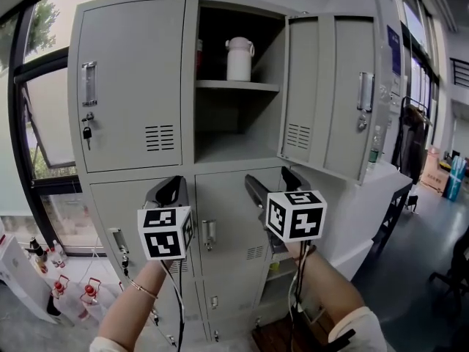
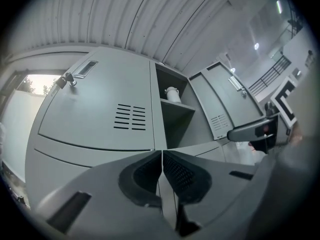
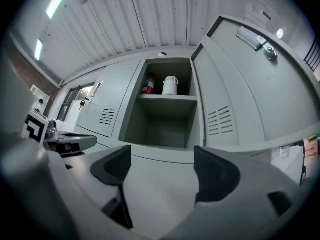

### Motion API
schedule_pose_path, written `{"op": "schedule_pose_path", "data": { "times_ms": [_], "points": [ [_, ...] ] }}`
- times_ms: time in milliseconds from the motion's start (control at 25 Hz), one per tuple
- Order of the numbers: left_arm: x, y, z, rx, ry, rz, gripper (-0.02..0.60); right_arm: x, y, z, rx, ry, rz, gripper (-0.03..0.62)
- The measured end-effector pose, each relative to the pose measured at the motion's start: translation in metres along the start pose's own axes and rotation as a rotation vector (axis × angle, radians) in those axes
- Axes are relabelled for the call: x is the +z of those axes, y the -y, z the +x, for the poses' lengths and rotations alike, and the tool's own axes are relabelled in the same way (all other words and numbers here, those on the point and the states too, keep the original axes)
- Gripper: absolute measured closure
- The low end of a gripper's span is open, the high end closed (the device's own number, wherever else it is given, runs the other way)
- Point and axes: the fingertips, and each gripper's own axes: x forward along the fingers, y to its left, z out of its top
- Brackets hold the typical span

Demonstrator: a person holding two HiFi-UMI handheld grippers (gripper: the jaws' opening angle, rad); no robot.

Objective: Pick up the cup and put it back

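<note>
**Q:** What is the state of the tongs?

**A:** The left tongs have their jaws pressed together with nothing between them. The right tongs have their jaws spread wide and hold nothing.

**Q:** Where is the white lidded cup?

**A:** It stands upright on the upper shelf of the open locker compartment, above and ahead of both tongs and well apart from them. It sits almost in line with the gap of the right tongs. From the left tongs it lies up and to the right. Judgement: the right tongs are better placed and should rise, then advance.

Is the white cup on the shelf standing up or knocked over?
Standing up. The cup sits straight on the top shelf, with its lid end pointing up.
</note>
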Motion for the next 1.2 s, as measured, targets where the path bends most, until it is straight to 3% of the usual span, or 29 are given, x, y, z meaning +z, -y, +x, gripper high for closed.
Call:
{"op": "schedule_pose_path", "data": {
  "times_ms": [200,440,1200],
  "points": [
    [0.019,-0.002,0.009,0.018,0.012,0.036,0.571,0.021,-0.002,0.016,0.014,0.004,-0.043,0.217],
    [0.040,-0.005,0.021,0.021,0.015,0.025,0.571,0.040,-0.003,0.035,0.027,-0.001,-0.054,0.217],
    [0.141,-0.041,0.037,0.111,0.142,0.113,0.571,0.138,0.007,0.085,-0.007,0.097,-0.079,0.223]
  ]
}}
